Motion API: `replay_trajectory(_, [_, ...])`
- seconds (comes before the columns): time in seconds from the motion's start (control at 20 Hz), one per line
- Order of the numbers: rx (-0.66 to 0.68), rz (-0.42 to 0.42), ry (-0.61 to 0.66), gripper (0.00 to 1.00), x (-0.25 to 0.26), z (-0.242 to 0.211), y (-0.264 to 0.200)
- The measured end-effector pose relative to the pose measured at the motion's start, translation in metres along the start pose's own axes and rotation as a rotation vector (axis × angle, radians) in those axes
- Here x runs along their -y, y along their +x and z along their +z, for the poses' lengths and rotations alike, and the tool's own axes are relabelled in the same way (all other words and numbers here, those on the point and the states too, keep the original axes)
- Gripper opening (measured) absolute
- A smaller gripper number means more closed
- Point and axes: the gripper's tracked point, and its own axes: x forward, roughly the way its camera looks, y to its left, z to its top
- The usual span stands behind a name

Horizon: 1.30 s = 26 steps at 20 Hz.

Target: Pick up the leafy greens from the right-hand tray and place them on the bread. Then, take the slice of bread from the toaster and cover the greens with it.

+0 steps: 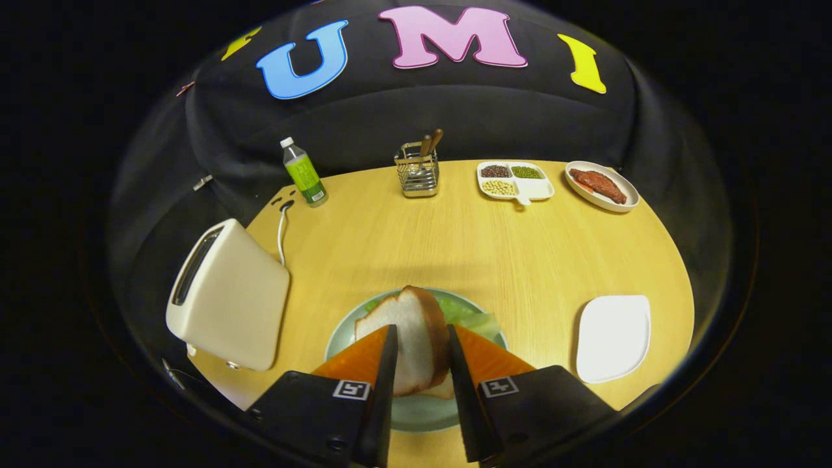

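Big round wooden table (455, 240), pale yellow grain, smooth and matte, and everything sits off the green plate (416, 409) at its near edge. Left of the plate, the toaster (227, 302): a cream, rounded plastic box with a dark slot on top and a white cord trailing behind it. Right of the plate, a white tray (612, 337), glossy, squarish with soft corners, bare on top. Far beyond the plate to the right, an oval white dish with a reddish slab of meat (599, 185), then a divided white dish of beans (513, 180). Straight beyond the plate, a wire cutlery holder (417, 172) with wooden handles poking up; further left, a green-labelled bottle (303, 172).

Now the action: the gripper (419, 344) is pinching the slice of bread (409, 338), both fingers pressed on its flat faces, slice standing on edge above the plate. White, spongy crumb, brown curved crust. Under it, ruffled leafy greens (471, 315) lie on the plate.
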Motion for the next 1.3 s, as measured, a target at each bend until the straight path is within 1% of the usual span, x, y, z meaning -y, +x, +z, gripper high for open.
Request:
replay_trajectory(0.1, [0.003,-0.024,-0.017,0.6,0.01,-0.002,-0.002])
replay_trajectory(0.15, [0.006,-0.025,-0.02,0.71,0.012,-0.003,-0.005])
replay_trajectory(0.2, [0.012,-0.026,-0.023,0.79,0.014,-0.001,-0.006])
replay_trajectory(0.25, [0.019,-0.037,-0.029,0.93,0.018,0.001,-0.01])
replay_trajectory(0.3, [0.035,-0.045,-0.032,0.97,0.024,0.004,-0.015])
replay_trajectory(0.35, [0.057,-0.055,-0.035,1.0,0.028,0.01,-0.019])
replay_trajectory(0.55, [0.151,-0.089,-0.056,1.0,0.053,0.036,-0.052])
replay_trajectory(0.9, [0.341,-0.096,-0.058,0.99,0.101,0.099,-0.123])
replay_trajectory(1.3, [0.67,-0.087,-0.125,0.99,0.147,0.191,-0.24])
